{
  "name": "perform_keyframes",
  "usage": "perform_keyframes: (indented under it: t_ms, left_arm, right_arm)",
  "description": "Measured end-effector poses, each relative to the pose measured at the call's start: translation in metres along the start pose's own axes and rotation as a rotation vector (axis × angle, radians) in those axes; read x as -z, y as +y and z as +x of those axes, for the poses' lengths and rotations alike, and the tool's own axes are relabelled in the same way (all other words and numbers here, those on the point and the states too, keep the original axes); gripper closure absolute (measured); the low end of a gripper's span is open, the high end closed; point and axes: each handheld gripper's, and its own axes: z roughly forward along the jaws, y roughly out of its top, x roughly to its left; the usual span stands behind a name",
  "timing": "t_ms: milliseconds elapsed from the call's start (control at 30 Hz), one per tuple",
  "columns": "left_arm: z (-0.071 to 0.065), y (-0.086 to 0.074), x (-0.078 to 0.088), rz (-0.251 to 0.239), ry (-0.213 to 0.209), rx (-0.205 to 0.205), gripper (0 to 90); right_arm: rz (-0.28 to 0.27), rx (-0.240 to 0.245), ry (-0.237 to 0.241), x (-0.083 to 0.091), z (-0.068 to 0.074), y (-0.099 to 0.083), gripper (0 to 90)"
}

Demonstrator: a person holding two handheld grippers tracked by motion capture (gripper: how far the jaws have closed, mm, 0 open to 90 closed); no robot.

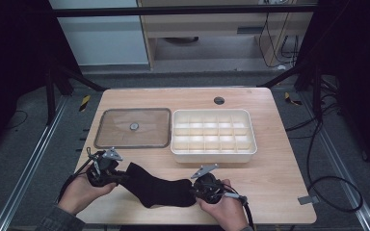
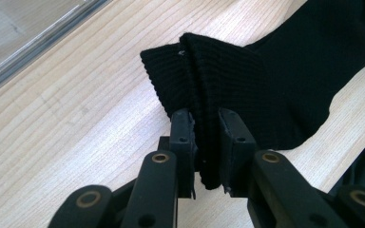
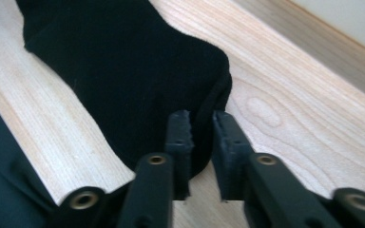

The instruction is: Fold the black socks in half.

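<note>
Jaws of both grippers are clenched on a black sock (image 1: pixel 160 190), one at each end. In the left gripper view the left gripper (image 2: pixel 205 142) pinches the ribbed cuff, a fold of knit standing upright between its pads; in the right gripper view the right gripper (image 3: pixel 201 142) pinches the rounded toe edge.

Sock: lies along the near edge of the table (image 1: pixel 274 168), at about 6 o'clock from the table's centre, cuff toward 9 o'clock, toe toward 3 o'clock. Most of its middle appears to rest on the wood. Holding both ends at once probably serves to stretch the sock flat or to carry it without it drooping, as a first step toward folding or stowing it.

Hands: the left hand (image 1: pixel 84 191) and right hand (image 1: pixel 226 208) come in from 6 o'clock, each wrapped around its gripper.

Box (image 1: pixel 214 153): a white tray divided into many small cells, all seemingly vacant, at about 1 o'clock from the sock. It stands open, presumably so that rolled or folded items can be dropped into a cell.

Lid (image 1: pixel 134 128): a clear panel with a small round knob at its centre, flat on the table at 11 o'clock from the sock, just beside the box at 9 o'clock. It is likely set aside to keep the cells reachable.

Writing: no brand, label or lettering can be read on the sock, box, lid or grippers.
</note>
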Motion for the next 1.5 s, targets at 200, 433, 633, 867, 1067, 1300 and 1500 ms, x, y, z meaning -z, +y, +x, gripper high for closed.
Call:
perform_keyframes:
  t_ms: [200,433,633,867,1067,1300,1500]
  left_arm:
    - [-0.008,0.006,0.005,-0.021,-0.020,-0.017,77.3]
    - [-0.029,0.019,0.003,-0.037,-0.055,-0.060,77.5]
    - [-0.049,0.032,-0.002,-0.051,-0.084,-0.093,77.7]
    - [-0.069,0.046,-0.014,-0.048,-0.102,-0.132,77.7]
    - [-0.077,0.050,-0.021,-0.041,-0.107,-0.149,77.7]
    - [-0.085,0.053,-0.030,-0.038,-0.120,-0.158,77.7]
    - [-0.094,0.055,-0.035,-0.047,-0.137,-0.166,77.7]
  right_arm:
    - [-0.003,-0.006,0.000,-0.001,0.000,-0.001,83.0]
    - [-0.009,-0.003,0.006,-0.002,-0.001,-0.003,82.9]
    - [-0.013,-0.008,0.001,-0.001,-0.002,-0.003,82.7]
    - [-0.020,-0.011,0.004,0.001,-0.003,-0.004,78.2]
    - [-0.031,-0.013,0.012,0.005,-0.004,-0.008,66.8]
    - [-0.022,-0.024,0.022,0.003,-0.006,-0.013,75.7]
    - [-0.027,-0.028,0.022,0.002,-0.007,-0.014,80.6]
